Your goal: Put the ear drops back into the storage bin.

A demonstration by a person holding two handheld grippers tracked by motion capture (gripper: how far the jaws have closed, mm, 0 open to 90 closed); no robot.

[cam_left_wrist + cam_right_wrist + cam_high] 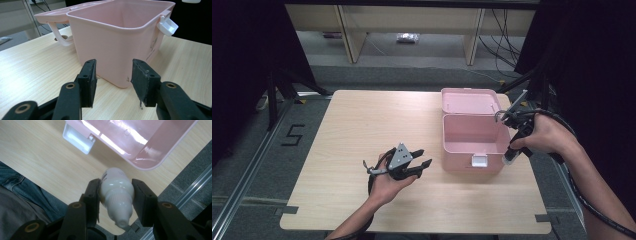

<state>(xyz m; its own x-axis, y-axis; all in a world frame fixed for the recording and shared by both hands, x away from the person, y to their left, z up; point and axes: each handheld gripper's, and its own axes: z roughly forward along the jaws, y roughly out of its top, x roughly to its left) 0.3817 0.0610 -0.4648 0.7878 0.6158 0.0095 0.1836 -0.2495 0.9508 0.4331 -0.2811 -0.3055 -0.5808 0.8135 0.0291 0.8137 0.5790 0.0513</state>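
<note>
Bottle (116,192), white, sits clamped in the right gripper (115,195) just beside the open pink box (472,131), above the table (362,125) edge. Left gripper (422,159) hangs released, empty. Likely next: lifting it over the rim, then letting go inside.

Even overhead light brightens the tabletop (362,125); surroundings fall dark. Glare streaks the pink box (140,142); the white bottle (116,192) looks overexposed and soft.
</note>
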